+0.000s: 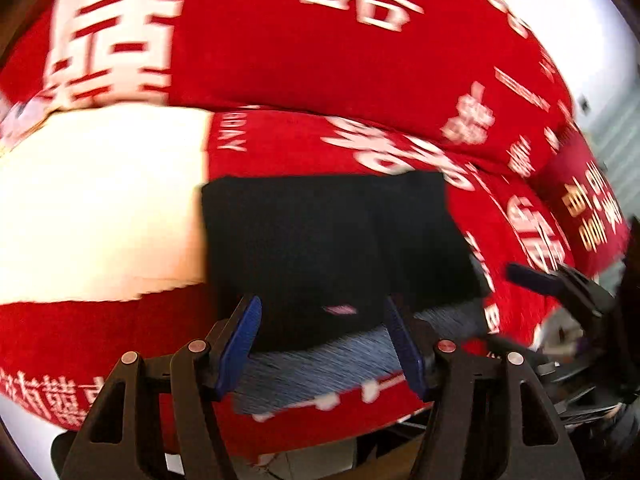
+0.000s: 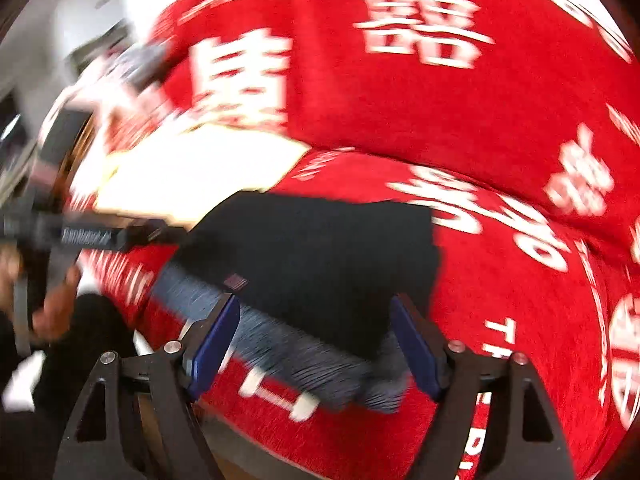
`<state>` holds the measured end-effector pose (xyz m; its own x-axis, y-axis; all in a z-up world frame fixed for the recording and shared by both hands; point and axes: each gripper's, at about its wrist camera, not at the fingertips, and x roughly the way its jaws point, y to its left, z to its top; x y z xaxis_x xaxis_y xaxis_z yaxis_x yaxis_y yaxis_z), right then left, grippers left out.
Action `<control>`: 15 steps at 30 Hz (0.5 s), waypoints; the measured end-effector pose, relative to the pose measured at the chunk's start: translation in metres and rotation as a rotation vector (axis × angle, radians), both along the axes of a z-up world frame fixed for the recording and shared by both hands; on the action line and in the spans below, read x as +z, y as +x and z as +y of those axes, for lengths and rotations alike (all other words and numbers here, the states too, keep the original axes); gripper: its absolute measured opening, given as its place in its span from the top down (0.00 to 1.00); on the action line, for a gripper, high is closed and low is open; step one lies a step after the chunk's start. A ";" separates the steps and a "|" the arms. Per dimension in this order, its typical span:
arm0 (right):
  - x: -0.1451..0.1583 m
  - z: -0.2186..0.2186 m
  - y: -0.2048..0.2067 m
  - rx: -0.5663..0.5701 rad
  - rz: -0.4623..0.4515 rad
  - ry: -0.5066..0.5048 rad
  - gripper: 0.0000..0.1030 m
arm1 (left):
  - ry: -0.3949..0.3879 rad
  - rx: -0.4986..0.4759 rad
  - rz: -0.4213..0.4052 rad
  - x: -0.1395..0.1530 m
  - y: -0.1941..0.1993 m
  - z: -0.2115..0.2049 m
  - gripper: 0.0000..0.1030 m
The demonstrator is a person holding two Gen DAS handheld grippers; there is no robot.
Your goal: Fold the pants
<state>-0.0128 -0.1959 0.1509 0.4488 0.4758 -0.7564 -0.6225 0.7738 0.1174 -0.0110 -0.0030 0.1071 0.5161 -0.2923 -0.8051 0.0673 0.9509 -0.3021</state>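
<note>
Pants (image 1: 320, 248), black and folded to a compact block with a grey ribbed waistband, lie near the front edge of a bed under a red blanket (image 1: 280, 64) printed with white characters. Left gripper (image 1: 324, 344) hovers over the waistband, fingers spread, pinching nothing.

From the right wrist, the pants (image 2: 320, 256) lie ahead of the right gripper (image 2: 316, 344), whose fingers are spread and empty.

Looked like a home, most likely a living room. Shown by a sofa-like seat and backrest draped in a red cover (image 1: 320, 60) printed with white double-happiness characters, a cream cushion or panel (image 1: 100, 200) on the seat, pale walls (image 1: 580, 20) behind, and blurred household clutter (image 2: 100, 72) at the left edge of the right wrist view.
</note>
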 end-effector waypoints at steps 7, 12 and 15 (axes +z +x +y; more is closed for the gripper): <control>-0.072 -0.006 0.017 -0.085 0.166 -0.103 0.22 | 0.052 -0.033 0.073 -0.048 0.006 -0.019 0.37; -0.051 -0.021 0.019 -0.080 0.173 -0.017 0.22 | 0.036 -0.042 0.061 -0.027 0.008 -0.011 0.37; -0.014 -0.027 0.028 -0.075 0.060 0.027 0.22 | 0.048 -0.011 0.005 -0.006 0.026 -0.003 0.37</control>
<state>0.0154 -0.2228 0.1370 0.4382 0.4635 -0.7702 -0.5543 0.8139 0.1744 0.0145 -0.0056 0.1008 0.5091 -0.2591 -0.8208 0.0765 0.9635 -0.2567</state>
